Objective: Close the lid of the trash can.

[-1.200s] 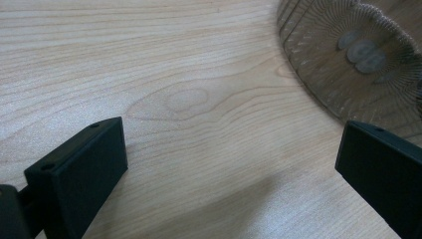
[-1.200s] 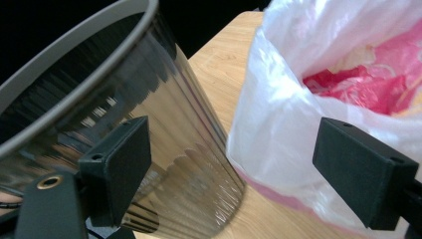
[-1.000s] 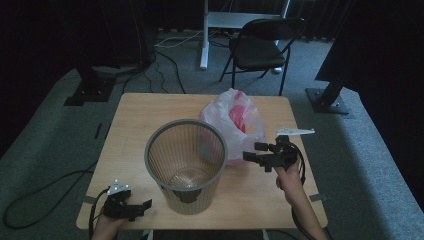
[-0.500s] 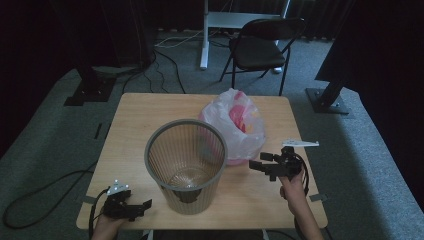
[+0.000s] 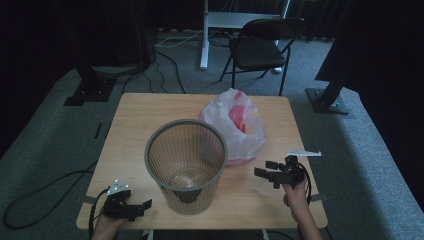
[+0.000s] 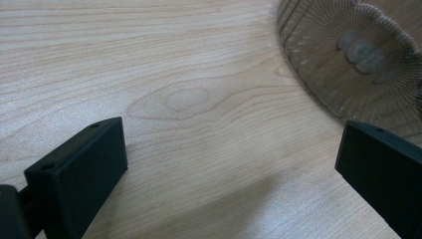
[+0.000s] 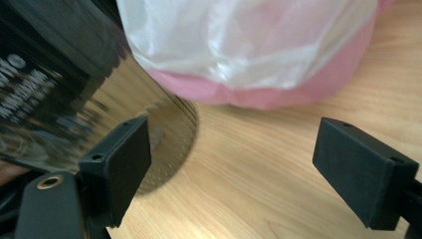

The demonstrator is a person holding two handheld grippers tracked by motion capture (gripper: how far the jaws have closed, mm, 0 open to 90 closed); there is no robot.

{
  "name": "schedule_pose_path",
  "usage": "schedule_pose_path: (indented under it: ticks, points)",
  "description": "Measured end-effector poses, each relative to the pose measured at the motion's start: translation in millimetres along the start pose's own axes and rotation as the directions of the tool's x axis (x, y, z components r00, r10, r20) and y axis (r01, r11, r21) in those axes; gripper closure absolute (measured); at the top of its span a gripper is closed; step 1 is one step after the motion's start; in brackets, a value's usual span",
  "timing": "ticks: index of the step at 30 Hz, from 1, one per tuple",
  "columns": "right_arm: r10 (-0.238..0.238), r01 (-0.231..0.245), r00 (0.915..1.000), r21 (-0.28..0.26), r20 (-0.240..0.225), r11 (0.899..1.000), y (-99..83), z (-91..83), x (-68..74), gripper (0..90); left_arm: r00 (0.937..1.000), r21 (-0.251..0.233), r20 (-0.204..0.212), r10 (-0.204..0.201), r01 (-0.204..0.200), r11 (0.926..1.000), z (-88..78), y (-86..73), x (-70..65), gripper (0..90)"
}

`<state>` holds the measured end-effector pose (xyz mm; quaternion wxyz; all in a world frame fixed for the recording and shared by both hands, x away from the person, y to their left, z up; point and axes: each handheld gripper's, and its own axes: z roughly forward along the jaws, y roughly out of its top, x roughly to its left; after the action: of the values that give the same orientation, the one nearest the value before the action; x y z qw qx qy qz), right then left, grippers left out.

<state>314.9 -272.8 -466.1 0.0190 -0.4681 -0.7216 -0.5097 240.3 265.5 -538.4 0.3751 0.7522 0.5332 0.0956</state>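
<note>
A grey ribbed wastebasket (image 5: 186, 162) stands upright in the middle of the wooden table (image 5: 130, 130). Behind it to the right lies a translucent white plastic bag (image 5: 235, 127) with pink contents. My left gripper (image 5: 137, 210) rests open on the table at the front left, its jaws wide apart over bare wood, the basket's base (image 6: 348, 55) ahead to the right. My right gripper (image 5: 265, 171) hovers open at the front right, pointing left toward the basket's wall (image 7: 59, 84) and the bag (image 7: 249, 45). Nothing is between either pair of jaws.
A black folding chair (image 5: 260, 50) and a white desk leg (image 5: 204, 35) stand on the grey carpet beyond the table. Dark stands sit at the far left (image 5: 90, 85) and right (image 5: 330, 95). Cables trail across the floor.
My right gripper has drawn back toward the table's front edge and a little to the right, away from the bag. The left gripper has stayed put.
</note>
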Motion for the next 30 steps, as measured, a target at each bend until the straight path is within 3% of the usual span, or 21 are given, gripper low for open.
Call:
schedule_pose_path:
  ticks: [13, 30]
  points:
    - [0.028, -0.029, 0.9990, 0.026, 0.034, 0.999, -30.3, 2.9, -18.8, 14.7, 1.0000, 0.000, 0.001, -0.002, 0.002, 1.0000, -0.2, -0.1, 0.0, 0.0]
    - [0.038, -0.039, 0.9975, 0.021, 0.059, 0.999, -50.7, -3.3, -26.6, 14.7, 1.0000, 0.000, 0.004, -0.002, 0.002, 1.0000, -0.5, -0.5, 0.1, 0.0]
